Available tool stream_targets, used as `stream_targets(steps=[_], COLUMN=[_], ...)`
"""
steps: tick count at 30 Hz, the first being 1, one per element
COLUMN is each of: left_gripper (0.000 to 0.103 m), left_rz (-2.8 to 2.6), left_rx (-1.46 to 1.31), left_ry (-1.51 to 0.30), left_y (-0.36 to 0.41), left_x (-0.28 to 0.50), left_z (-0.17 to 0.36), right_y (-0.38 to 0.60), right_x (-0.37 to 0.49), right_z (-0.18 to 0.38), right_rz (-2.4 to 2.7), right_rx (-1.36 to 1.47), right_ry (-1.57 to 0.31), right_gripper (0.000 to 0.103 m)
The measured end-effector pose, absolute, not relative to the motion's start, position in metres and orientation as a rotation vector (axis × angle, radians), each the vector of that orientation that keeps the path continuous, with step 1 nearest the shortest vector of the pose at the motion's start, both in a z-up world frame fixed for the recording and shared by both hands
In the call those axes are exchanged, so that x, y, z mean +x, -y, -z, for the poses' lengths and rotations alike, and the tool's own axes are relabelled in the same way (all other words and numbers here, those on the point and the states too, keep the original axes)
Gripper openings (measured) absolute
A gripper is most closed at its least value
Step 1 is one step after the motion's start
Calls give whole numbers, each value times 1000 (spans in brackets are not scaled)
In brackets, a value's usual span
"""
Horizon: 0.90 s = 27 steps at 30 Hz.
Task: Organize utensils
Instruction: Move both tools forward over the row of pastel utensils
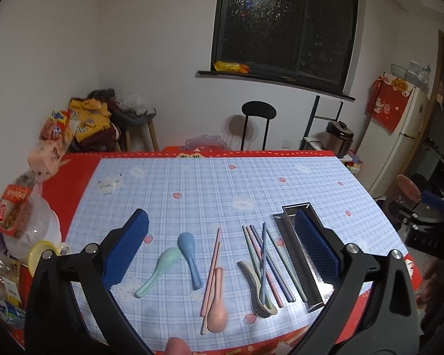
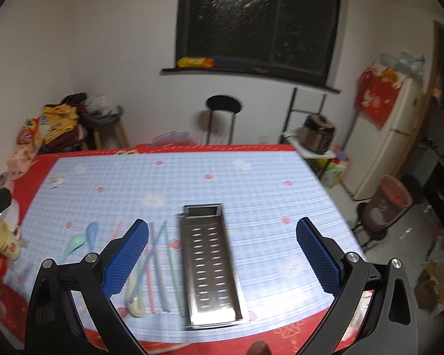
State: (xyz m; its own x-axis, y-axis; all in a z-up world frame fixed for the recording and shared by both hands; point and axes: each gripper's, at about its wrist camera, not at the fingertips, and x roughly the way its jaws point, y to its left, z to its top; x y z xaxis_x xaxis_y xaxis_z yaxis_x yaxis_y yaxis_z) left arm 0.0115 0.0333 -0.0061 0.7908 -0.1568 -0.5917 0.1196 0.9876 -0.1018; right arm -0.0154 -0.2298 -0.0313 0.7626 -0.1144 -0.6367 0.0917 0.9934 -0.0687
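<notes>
Left wrist view: left gripper [image 1: 222, 247] spread wide, empty, above table. Green spoon [image 1: 157, 272], blue spoon [image 1: 189, 254], pink spoon [image 1: 217, 310], loose chopsticks [image 1: 269, 263] lie left of metal tray [image 1: 299, 254].

Right wrist view: right gripper [image 2: 222, 254] spread wide, empty, over metal tray [image 2: 211, 266]; chopsticks [image 2: 159, 269] just left of it.

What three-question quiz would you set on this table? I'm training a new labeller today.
1. True or false: the metal tray already holds utensils.
2. How many spoons lie on the cloth? A) two B) four C) six
3. Fill in: both the left tongs and the right tongs are ____.

Key: 1 false, the tray holds nothing. 2 B: blue, green, pink, beige. 3 open.
</notes>
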Motion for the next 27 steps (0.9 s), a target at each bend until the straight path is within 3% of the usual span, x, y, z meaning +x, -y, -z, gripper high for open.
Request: stream_targets(steps=[13,19,27], left_gripper=[98,98,97], left_rz=[31,-38,-13], left_rx=[35,28,135], left_ry=[-677,-789,-856], left_y=[-100,-136,-149], left_x=[32,43,43], left_z=[35,73,124], right_y=[192,155,137], right_x=[38,54,59], right_z=[72,106,152], right_rz=[-150,-194,-229], right_rx=[16,-121,-95], right_ry=[-828,-920,-1018], right_gripper=[98,98,98])
